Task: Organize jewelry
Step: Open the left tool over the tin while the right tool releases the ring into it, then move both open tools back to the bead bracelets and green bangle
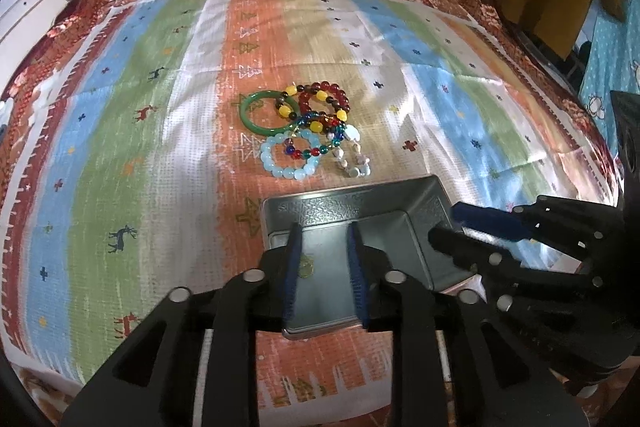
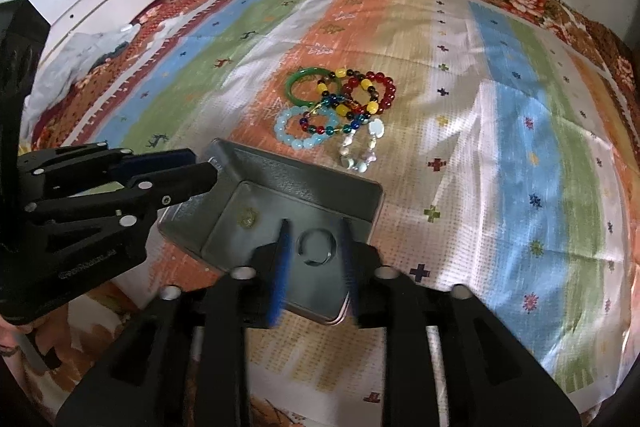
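On the striped cloth, your bracelets (image 2: 336, 111) lie tangled (beads overlapping): lifting one may drag others. Both tools, left (image 1: 324, 267) and right (image 2: 314, 259), hover part-open, empty, over the tin (image 2: 296, 179).

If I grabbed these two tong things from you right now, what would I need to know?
Left tongs: open, empty, over the grey tray.
Right tongs: open, over the tray's right part; a silver ring lies between them on the tray floor.
Also in the tray: a small gold piece.
Left to do: green bangle, red, pale blue, multicolour and white bead bracelets, piled on the cloth beyond the tray.
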Demonstrator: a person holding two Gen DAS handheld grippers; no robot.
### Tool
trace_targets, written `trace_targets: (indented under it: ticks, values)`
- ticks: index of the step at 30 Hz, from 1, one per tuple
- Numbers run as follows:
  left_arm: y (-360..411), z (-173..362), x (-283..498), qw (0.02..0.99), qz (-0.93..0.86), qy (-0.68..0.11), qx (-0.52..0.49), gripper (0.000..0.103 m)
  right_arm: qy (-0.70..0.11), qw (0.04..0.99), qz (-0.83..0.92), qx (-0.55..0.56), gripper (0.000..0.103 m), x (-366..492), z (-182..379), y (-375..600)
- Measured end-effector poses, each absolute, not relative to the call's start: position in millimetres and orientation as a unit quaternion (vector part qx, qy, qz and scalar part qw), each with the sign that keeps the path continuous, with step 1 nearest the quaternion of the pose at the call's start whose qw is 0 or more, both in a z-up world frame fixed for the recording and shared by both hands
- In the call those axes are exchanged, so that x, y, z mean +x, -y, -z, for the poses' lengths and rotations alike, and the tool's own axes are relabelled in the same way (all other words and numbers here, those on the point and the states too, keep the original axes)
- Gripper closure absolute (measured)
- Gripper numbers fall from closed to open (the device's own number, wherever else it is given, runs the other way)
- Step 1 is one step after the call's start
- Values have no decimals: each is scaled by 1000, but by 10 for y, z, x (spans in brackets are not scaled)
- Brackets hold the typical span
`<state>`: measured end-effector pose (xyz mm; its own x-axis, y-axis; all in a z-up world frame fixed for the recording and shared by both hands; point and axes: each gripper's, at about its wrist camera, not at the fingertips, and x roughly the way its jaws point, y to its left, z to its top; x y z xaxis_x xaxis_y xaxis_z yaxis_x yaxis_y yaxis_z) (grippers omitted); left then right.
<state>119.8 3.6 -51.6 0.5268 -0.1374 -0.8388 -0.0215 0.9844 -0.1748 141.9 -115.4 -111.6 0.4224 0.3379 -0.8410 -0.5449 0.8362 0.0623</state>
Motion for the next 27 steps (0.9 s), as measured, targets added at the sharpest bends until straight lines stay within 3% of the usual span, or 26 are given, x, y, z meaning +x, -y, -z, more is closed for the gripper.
trace_targets:
  ticks: [5, 7, 8, 14, 20, 24, 27]
  values:
    - [-68, 532, 1208, 869, 25, -487, -82, 79, -470, 840, -252, -104, 67, 1476, 1122, 1196]
    - [-81, 526, 1209, 870, 23, -486, -82, 78, -469, 841, -249, -100, 60, 1495, 1117, 1218]
    - [-88, 523, 1210, 870, 22, -485, -82, 76, -469, 843, -247, -99, 54, 1510, 1114, 1228]
    - [-186, 504, 1234, 872, 11, -482, -87, 69, -462, 852, -235, -78, 52, 1618, 1066, 1331]
    - [-355, 434, 1276, 884, -34, -457, -93, 55, -458, 859, -217, -67, 45, 1759, 1032, 1392]
    - [-432, 429, 1351, 885, -44, -451, -104, 52, -452, 863, -215, -70, 43, 1825, 1018, 1370]
    - [-430, 464, 1446, 883, -47, -457, -96, 50, -447, 867, -212, -68, 37, 1894, 1007, 1369]
